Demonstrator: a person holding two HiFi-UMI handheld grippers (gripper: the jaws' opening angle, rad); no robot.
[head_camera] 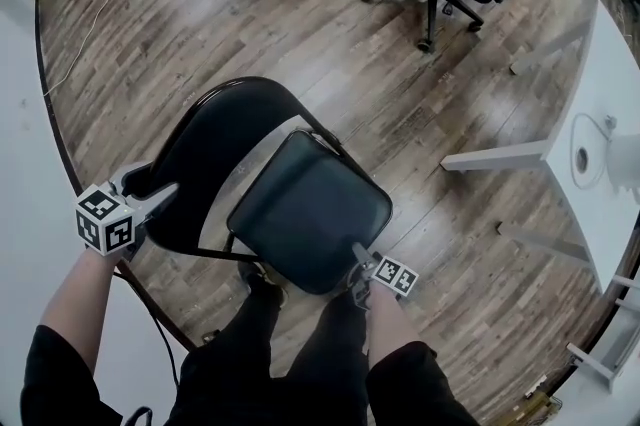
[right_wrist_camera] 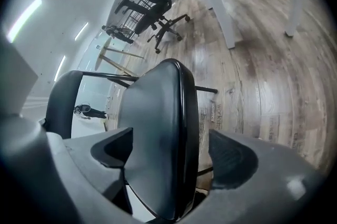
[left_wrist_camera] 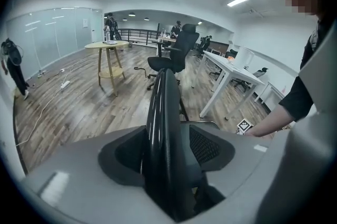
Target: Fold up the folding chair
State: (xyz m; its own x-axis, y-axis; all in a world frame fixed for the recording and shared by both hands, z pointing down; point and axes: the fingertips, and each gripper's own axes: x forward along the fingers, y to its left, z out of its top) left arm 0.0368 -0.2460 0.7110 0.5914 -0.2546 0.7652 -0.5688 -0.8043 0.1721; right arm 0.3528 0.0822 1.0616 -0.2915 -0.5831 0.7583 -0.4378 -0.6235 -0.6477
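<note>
In the head view I see the black folding chair (head_camera: 270, 184) standing open on the wood floor, right in front of the person's legs. The left gripper (head_camera: 150, 197) is at the edge of its backrest (head_camera: 210, 129). The right gripper (head_camera: 362, 266) is at the front of its seat (head_camera: 310, 209).

In the left gripper view the jaws are apart, with the thin backrest edge between them.

In the right gripper view the jaws are apart too, around the seat edge. One pad (right_wrist_camera: 231, 160) is not touching it.
</note>
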